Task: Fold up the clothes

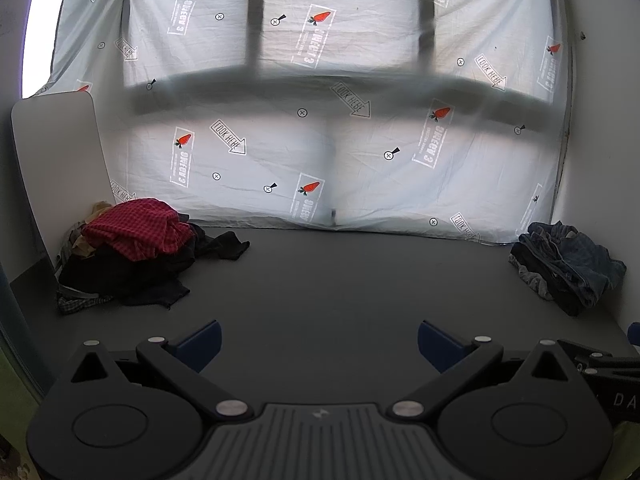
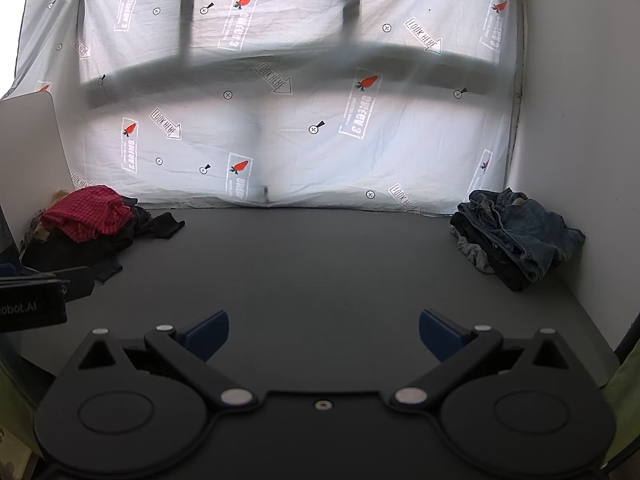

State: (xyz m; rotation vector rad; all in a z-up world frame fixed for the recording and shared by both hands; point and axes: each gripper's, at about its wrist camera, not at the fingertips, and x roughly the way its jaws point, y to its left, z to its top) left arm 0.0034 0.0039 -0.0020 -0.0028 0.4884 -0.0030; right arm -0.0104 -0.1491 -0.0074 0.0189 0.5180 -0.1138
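Note:
A heap of unfolded clothes (image 1: 132, 256) lies at the far left of the dark table (image 1: 340, 280), with a red checked garment (image 1: 138, 228) on top of black pieces. The same heap (image 2: 80, 236) shows in the right wrist view. A stack of denim and dark clothes (image 1: 568, 264) sits at the far right against the wall, seen too as the denim stack (image 2: 516, 232). My left gripper (image 1: 319, 342) is open over the near table, nothing between its blue fingers. My right gripper (image 2: 324, 334) is open as well, holding nothing.
A pale printed sheet (image 1: 320, 100) hangs behind the table as a backdrop. A white board (image 1: 56, 168) leans at the far left. White wall (image 2: 580, 120) closes the right side. The left gripper's body (image 2: 32, 300) shows at the left edge of the right wrist view.

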